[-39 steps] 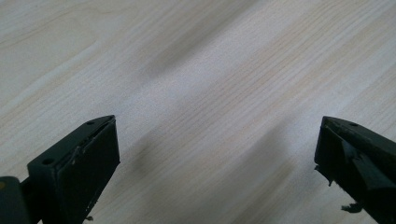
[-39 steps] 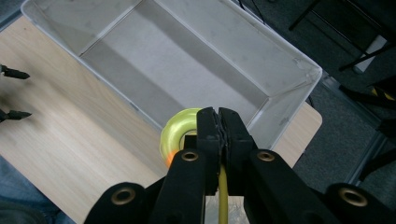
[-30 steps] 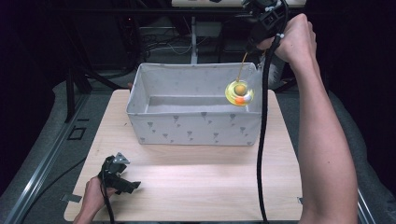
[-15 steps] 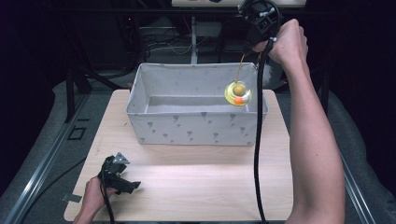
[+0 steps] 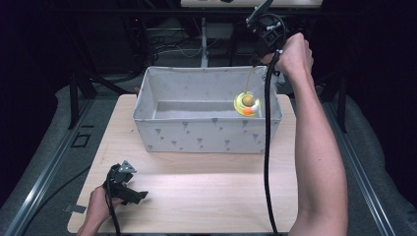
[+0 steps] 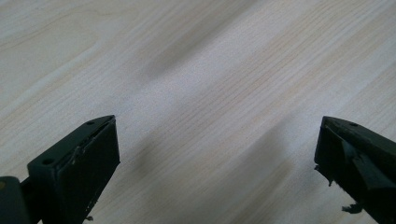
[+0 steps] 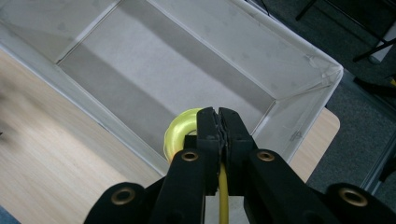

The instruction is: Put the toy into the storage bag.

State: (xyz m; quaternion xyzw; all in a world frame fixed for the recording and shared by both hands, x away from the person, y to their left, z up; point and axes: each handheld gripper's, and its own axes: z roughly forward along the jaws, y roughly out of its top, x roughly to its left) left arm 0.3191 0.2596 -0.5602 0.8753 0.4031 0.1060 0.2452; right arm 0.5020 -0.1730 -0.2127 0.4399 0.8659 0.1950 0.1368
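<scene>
The yellow toy [image 5: 247, 103], dangled by its cord from clamped right tongs [image 7: 218, 122], should be lowered steadily, probably inside the bin's [image 5: 206, 140] right end; left tongs [image 6: 217, 154] gape empty.

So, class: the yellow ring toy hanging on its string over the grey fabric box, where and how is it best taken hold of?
By the thin yellow string, pinched from above. The yellow ring toy is wide, round and hangs free over the grey box, so flat fingers would probably slip on it; the string runs straight up and fits between shut fingers, as the right gripper shows.
</scene>
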